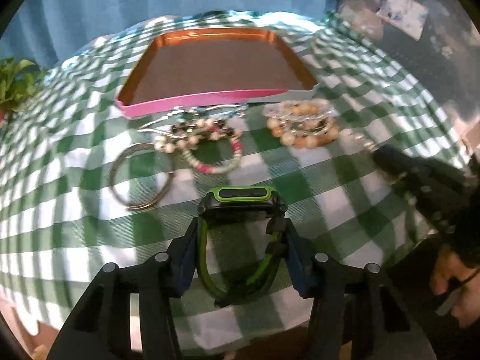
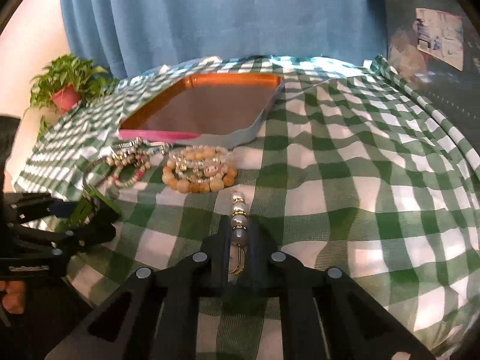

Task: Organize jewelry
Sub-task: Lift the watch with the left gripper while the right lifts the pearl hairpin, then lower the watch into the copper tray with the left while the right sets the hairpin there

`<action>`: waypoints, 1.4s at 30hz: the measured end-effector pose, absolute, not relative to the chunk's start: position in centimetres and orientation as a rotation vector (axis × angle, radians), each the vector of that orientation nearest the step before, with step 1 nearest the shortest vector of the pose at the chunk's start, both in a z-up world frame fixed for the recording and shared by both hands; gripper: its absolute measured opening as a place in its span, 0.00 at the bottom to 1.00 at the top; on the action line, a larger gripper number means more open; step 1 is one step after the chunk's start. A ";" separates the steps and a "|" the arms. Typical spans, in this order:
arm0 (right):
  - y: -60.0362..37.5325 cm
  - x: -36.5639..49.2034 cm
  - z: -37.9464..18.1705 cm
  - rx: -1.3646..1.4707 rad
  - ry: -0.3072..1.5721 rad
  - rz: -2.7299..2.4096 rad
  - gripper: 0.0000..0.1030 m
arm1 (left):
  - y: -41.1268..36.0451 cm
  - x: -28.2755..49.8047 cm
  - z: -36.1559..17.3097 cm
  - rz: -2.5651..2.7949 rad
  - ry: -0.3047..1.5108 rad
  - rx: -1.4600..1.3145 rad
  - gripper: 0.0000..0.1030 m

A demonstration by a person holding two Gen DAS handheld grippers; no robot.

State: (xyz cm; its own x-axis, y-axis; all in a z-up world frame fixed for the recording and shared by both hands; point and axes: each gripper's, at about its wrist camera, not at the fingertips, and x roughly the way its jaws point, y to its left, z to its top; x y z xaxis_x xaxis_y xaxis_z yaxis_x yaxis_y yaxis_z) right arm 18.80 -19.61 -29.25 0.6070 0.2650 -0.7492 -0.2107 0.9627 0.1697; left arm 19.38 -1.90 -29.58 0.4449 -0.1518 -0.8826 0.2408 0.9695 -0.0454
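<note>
A black and green watch (image 1: 240, 198) sits between the fingers of my left gripper (image 1: 240, 228), which is shut on its case, the strap looping back toward the camera. In the right wrist view the same watch (image 2: 87, 207) shows tilted in the left gripper (image 2: 93, 210). My right gripper (image 2: 239, 225) is shut on a pearl bracelet (image 2: 239, 210) that sticks out past its tips over the checked cloth. A pink-rimmed tray (image 1: 207, 102) with a brown floor lies behind the jewelry, with nothing in it, and shows as the tray (image 2: 156, 134) in the right wrist view too.
On the green-and-white cloth lie silver bangles (image 1: 141, 177), a pink and white bead bracelet (image 1: 216, 159), dark mixed beads (image 1: 198, 132) and a pile of amber bead bracelets (image 2: 198, 171). A potted plant (image 2: 69, 87) stands far left. A blue curtain (image 2: 210, 15) hangs behind.
</note>
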 end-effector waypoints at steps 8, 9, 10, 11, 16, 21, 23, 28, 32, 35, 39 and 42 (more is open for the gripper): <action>-21.0 17.6 -26.2 0.151 0.859 0.240 0.09 | -1.5 17.4 -24.1 -0.243 1.008 0.072 0.50; -21.1 17.2 -25.6 0.162 0.856 0.232 0.09 | -1.4 17.1 -23.4 -0.242 1.003 0.068 0.50; -21.0 16.7 -25.0 0.171 0.850 0.230 0.09 | -1.3 16.8 -22.8 -0.242 0.997 0.063 0.50; -21.0 16.5 -24.7 0.174 0.846 0.230 0.09 | -1.1 16.5 -22.1 -0.241 0.988 0.061 0.50; -19.9 14.0 -21.3 0.170 0.804 0.238 0.09 | -0.7 14.0 -18.4 -0.225 0.918 0.070 0.50; -19.1 11.9 -17.7 0.154 0.743 0.272 0.09 | -0.3 11.8 -15.0 -0.216 0.849 0.065 0.50; -18.9 11.3 -16.3 0.146 0.722 0.295 0.09 | 0.1 11.2 -13.6 -0.214 0.819 0.066 0.50; -18.8 10.4 -13.8 0.131 0.680 0.320 0.09 | 2.7 10.3 -10.3 -0.197 0.746 0.041 0.51; -18.6 10.8 -12.7 0.128 0.665 0.347 0.09 | 4.1 11.1 -9.4 -0.184 0.723 0.030 0.51; -17.9 11.7 -12.0 0.102 0.652 0.372 0.09 | 5.2 12.7 -9.2 -0.192 0.716 0.000 0.51; -16.9 13.4 -11.0 0.061 0.614 0.384 0.09 | 5.9 15.6 -8.8 -0.198 0.703 -0.018 0.51; -16.6 14.9 -10.6 0.048 0.579 0.427 0.09 | 5.8 17.9 -8.7 -0.216 0.671 -0.009 0.51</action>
State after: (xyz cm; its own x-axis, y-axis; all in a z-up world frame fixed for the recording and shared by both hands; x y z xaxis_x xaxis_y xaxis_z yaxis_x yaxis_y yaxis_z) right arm 14.95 -16.62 -10.64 0.7521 0.4039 -0.5207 -0.3774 0.9118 0.1621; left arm 17.94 5.81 -8.69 0.7616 -0.2018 -0.6159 0.1960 0.9775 -0.0779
